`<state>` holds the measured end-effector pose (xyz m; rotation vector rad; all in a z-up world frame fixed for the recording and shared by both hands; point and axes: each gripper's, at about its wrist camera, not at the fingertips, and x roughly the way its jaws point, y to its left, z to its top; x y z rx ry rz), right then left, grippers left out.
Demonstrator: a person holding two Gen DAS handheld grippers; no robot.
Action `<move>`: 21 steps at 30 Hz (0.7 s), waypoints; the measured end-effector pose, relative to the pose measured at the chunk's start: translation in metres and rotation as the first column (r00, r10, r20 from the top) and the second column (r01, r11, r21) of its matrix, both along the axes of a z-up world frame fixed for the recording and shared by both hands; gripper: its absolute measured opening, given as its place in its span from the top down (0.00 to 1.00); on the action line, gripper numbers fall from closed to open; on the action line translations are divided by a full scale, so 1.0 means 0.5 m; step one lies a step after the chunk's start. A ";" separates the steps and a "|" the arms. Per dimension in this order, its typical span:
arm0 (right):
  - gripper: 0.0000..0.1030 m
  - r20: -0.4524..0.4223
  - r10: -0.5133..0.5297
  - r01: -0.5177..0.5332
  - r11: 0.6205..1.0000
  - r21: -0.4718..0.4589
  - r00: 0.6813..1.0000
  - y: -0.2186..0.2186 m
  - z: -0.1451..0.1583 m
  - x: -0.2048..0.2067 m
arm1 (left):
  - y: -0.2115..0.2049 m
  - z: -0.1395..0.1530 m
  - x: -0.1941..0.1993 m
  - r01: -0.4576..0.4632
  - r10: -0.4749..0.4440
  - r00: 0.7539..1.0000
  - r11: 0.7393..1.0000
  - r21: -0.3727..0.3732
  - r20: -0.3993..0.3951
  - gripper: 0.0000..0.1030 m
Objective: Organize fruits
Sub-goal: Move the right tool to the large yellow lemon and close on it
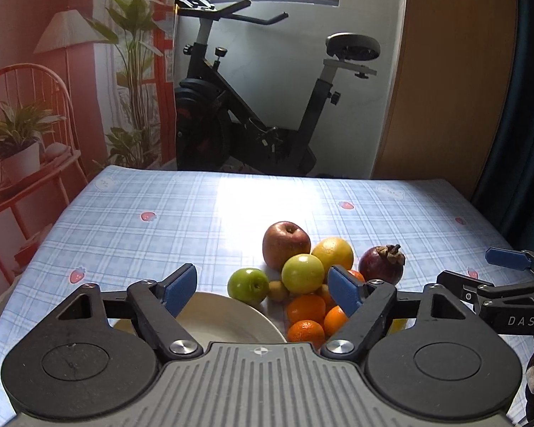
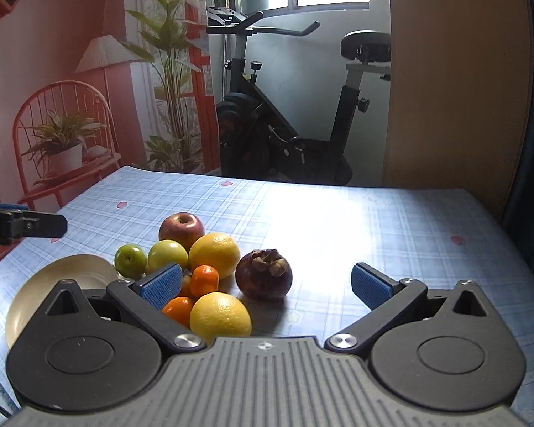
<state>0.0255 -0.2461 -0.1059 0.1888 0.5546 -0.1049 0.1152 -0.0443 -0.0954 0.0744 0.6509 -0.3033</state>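
A pile of fruit lies on the blue checked tablecloth (image 1: 160, 220): a red apple (image 1: 286, 244), two green apples (image 1: 248, 284) (image 1: 302, 273), a yellow-orange citrus (image 1: 333, 253), a dark mangosteen (image 1: 381, 264) and several small mandarins (image 1: 306, 307). A white plate (image 1: 228, 323) sits left of the pile. My left gripper (image 1: 263, 290) is open and empty, hovering over the plate's edge and the pile. My right gripper (image 2: 265, 283) is open and empty, just in front of the mangosteen (image 2: 264, 274) and a second yellow citrus (image 2: 220, 315). The plate (image 2: 53, 277) also shows at its left.
An exercise bike (image 1: 260, 106) stands beyond the table's far edge. A red chair with potted plants (image 1: 21, 142) is at the left. A wooden panel (image 1: 452, 71) is at the right. The right gripper's fingers (image 1: 509, 259) enter the left wrist view at the right.
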 end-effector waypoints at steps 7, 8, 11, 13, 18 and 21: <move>0.03 -0.045 0.023 -0.024 1.000 -0.011 0.999 -0.016 -0.017 0.025 | -0.021 -0.029 0.042 0.056 -0.055 0.997 0.998 0.003 -0.052 0.33; 0.05 -0.046 0.020 -0.021 1.000 -0.014 0.999 -0.016 -0.013 0.025 | -0.022 -0.028 0.048 0.061 -0.062 0.996 0.998 -0.004 -0.066 0.38; 0.06 -0.031 0.020 -0.018 0.998 0.059 0.999 -0.033 0.005 0.015 | -0.010 -0.011 0.054 0.059 -0.062 0.996 0.997 -0.041 -0.063 0.40; 0.06 -0.054 0.042 -0.034 0.989 0.142 0.998 -0.049 0.005 0.012 | -0.001 -0.004 0.062 0.057 -0.061 0.995 0.997 -0.052 -0.084 0.40; 0.08 -0.126 0.116 -0.096 0.982 0.160 0.985 -0.042 -0.028 0.020 | -0.004 -0.026 0.070 0.076 -0.083 0.985 0.996 -0.047 -0.154 0.43; 0.23 -0.202 0.162 -0.137 0.982 0.131 0.966 -0.021 -0.067 0.045 | -0.010 -0.050 0.087 0.073 -0.089 0.975 0.994 -0.080 -0.205 0.47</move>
